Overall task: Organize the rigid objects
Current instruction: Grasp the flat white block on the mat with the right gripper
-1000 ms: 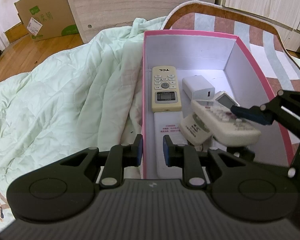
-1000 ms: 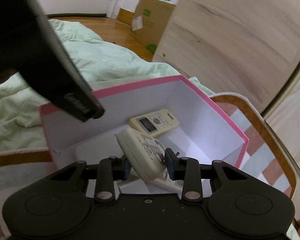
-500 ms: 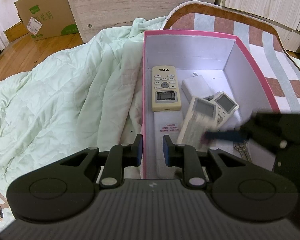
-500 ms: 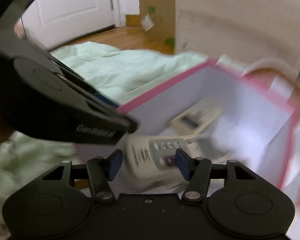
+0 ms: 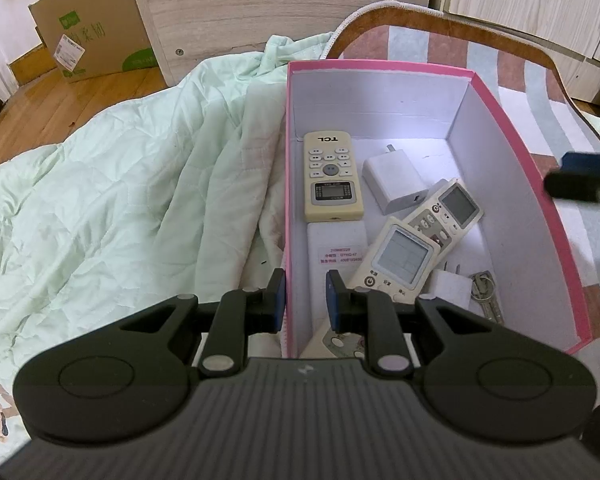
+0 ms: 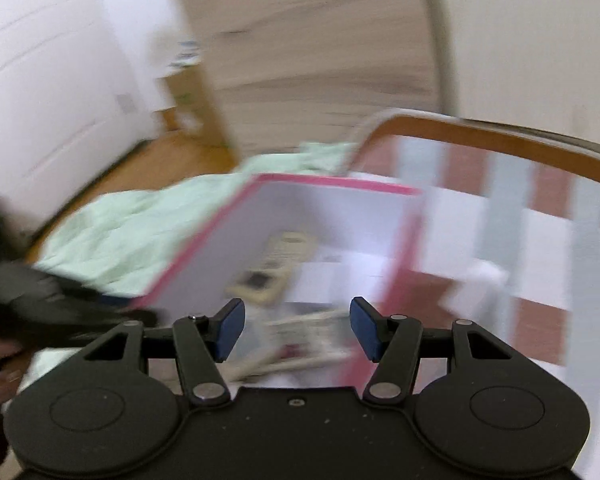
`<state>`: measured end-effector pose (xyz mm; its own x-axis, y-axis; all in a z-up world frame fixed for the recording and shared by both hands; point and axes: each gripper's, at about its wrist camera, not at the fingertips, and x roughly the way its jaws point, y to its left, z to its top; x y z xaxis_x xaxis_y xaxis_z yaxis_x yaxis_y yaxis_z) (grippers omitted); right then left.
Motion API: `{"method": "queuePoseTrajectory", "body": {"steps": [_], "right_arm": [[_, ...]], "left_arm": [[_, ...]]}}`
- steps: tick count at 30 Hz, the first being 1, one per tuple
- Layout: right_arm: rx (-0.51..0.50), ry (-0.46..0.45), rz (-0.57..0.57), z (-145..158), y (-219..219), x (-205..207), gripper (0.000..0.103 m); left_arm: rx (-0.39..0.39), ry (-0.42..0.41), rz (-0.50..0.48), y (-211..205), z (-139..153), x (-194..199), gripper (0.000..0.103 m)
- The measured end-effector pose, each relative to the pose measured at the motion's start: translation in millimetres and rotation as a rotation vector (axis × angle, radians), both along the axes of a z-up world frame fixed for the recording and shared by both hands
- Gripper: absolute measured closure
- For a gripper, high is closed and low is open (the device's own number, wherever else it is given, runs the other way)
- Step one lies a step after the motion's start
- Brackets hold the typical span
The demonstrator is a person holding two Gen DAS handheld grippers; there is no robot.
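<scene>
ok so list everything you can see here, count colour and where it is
box: 1, pink outside, white inside, on the bed
remotes: 4 in the box; cream TCL remote by the left wall, white one face down below it, two white ones with screens overlapping in the middle
chargers: 2, white; larger near the far end, smaller near end
keys: one bunch, silver, beside the small charger
quilt: 1, pale green, left of the box
striped cover: 1, pink, grey, white, under the box
cardboard carton: 1, brown, on the floor
left gripper: black, blue pads, astride the box's left wall
right gripper: black, blue pads, open, empty
</scene>
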<state>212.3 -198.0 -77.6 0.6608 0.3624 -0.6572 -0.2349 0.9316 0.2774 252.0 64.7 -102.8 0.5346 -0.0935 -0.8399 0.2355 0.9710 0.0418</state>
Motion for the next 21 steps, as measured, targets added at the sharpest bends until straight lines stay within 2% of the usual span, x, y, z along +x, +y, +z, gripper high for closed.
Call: {"method": "queuePoseTrajectory", "body": {"steps": [4, 11, 18, 21], "right_arm": [[-0.005, 0.074, -0.136, -16, -39, 20, 0.04], [0.108, 0.323, -0.206, -68, -73, 71, 0.045], [0.025, 0.434, -0.302, -93, -89, 132, 0.045], [-0.06, 0.495, -0.302, -106, -83, 146, 0.045]], "left_arm": [[0.004, -0.001, 0.0, -1, 0, 0, 0.083], [0.004, -0.001, 0.0, -2, 0, 0, 0.083], [0.01, -0.003, -0.001, -1, 0, -1, 0.083], [0.006, -0.001, -0.001, -1, 0, -1, 0.083]]}}
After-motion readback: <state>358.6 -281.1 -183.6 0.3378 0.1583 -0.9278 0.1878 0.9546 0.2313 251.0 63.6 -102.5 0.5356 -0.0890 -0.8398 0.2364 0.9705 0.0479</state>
